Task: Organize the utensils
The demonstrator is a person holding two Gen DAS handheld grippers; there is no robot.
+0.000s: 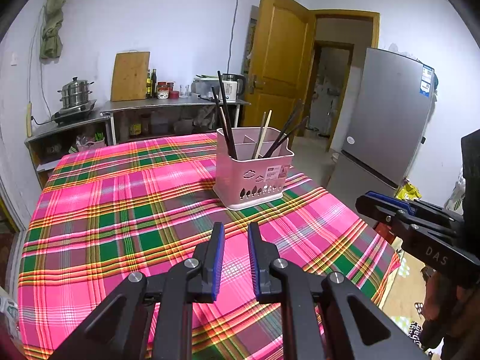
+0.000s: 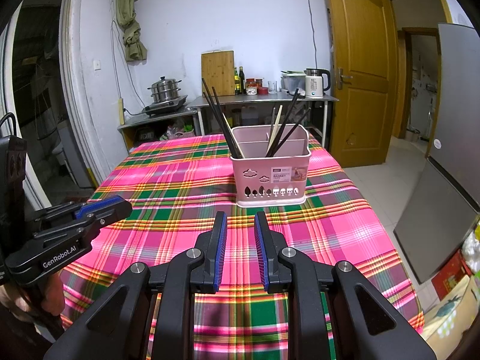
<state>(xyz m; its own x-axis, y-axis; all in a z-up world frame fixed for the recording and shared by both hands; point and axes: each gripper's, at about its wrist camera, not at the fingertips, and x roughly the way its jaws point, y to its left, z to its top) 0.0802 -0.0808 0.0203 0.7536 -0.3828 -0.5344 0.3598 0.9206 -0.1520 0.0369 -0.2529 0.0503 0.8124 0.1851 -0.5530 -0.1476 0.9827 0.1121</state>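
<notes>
Both grippers hover empty over the plaid tablecloth [image 2: 168, 186]: left gripper [image 1: 236, 237] and right gripper [image 2: 240, 225], jaws slightly parted. Farther ahead, nearer the right, the pink utensil basket [image 2: 271, 180] holds chopsticks [image 2: 219, 120] leaning upright.

Table [image 2: 168, 198] w/ pink, green & yellow plaid cloth [image 1: 126, 210] covering the whole top, cloth hanging over the near and side edges. Only one thing sits directly on it: a pink plastic basket [image 2: 271, 180], upright, toward the far right part of the table, nearer the far edge than the near one. Basket has inner dividers, cut-out trees & clouds on the front wall, plus a label. Dark chopsticks [image 2: 219, 120] lean in its left compartment; dark & pale ones [image 2: 277, 127] in the right.
</notes>
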